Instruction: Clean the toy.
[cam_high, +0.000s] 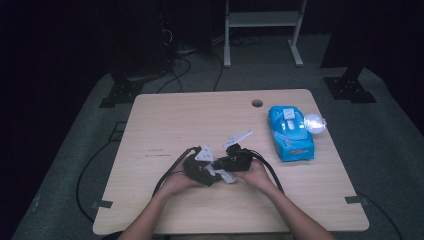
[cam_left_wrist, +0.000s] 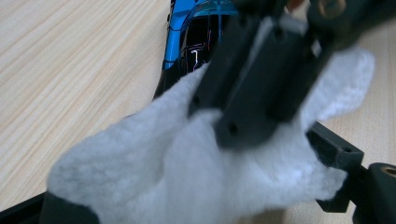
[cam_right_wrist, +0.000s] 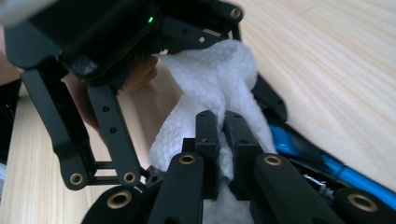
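Tissue (cam_right_wrist: 210, 79) was in both tongs at that point, mid-table, just in front of me. Right gripper (cam_right_wrist: 223, 122) had its jaws pinched nearly closed on a fold of the white sheet; the right gripper view showed the two black tips close together with tissue squeezed between them. Left gripper (cam_high: 197, 167) was less clear. Its own view had the sheet draped over its lower jaw, and the right gripper's jaws crossed in front. Its jaws stood partway apart, and I couldn't tell whether they were actually pressing on the tissue or whether it was just lying across them.

Something blue and black (cam_left_wrist: 196, 32) sat under the sheet, close against the left gripper. It looked like a glossy curved object, but I couldn't identify it from those angles. My guess was that I was wiping or wrapping it.

Status, as I judged it:
- Done: a sheet was out and held away from the blue wipes pack (cam_high: 290, 132), which lay well apart at the right side of the table (cam_high: 165, 115), lid flap up, with a clear bulb-like thing (cam_high: 315, 122) touching its far right corner.
- In hand: working the sheet between the two grippers, over the blue-black item.
- Left: finishing the wipe or fold and setting the sheet down. No finished result was visible on the table yet.
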